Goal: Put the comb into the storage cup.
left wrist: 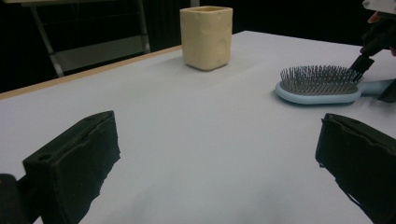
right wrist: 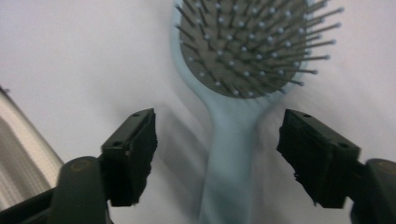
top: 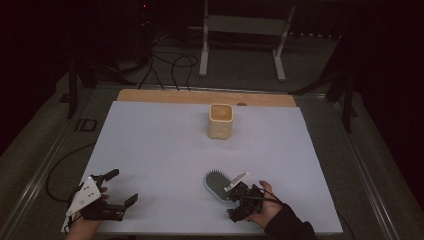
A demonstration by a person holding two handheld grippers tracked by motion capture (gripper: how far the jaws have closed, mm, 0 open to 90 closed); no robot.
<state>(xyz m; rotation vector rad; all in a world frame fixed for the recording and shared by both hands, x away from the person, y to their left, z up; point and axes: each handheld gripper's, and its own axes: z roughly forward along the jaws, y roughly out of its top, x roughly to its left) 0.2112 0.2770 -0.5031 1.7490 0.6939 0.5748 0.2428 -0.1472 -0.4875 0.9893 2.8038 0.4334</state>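
on the white worktop (top: pixel 150 145) there is one pale blue hairbrush (top: pixel 217 184) with bristles up and one cream square cup (top: pixel 220 121). two hand-held grippers are present: one left hand-held gripper (top: pixel 123 186), one right hand-held gripper (top: pixel 234 198).

The high view is dim, and the room around the table (top: pixel 150 135) is almost black. The white surface looks grey-blue with soft, weak shadows. In the right gripper view the brush (right wrist: pixel 243 70) handle is blurred. The left gripper view is sharper, without glare.
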